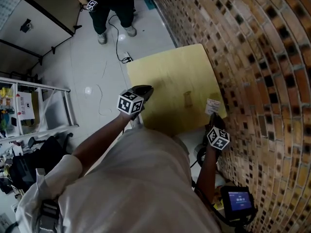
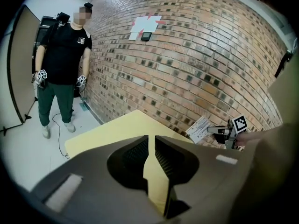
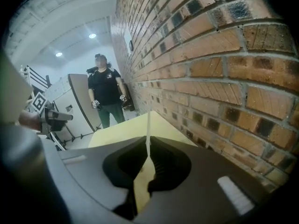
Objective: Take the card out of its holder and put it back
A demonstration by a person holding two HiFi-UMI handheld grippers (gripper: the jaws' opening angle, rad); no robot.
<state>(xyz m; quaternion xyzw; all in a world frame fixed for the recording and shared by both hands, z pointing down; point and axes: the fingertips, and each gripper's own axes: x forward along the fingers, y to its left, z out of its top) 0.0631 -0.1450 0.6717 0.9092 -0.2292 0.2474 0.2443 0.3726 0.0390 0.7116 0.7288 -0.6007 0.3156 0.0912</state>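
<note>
- The right gripper (image 3: 147, 153) had its fingers (image 3: 161, 160) clamped on the card (image 1: 212, 106), which was held on edge in the air over the right edge of the desk (image 1: 165, 67), beside the brick wall (image 1: 252, 57).
- The holder (image 1: 187, 99) lay on the desk just left of the card, apart from it and much nearer this hand.
- The left gripper (image 2: 152, 146) hung barely parted and empty at the desk's near-left edge.

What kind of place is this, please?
Probably an indoor lab or workshop: a brick wall, a yellow table on a pale floor, and a metal rack with equipment.
</note>
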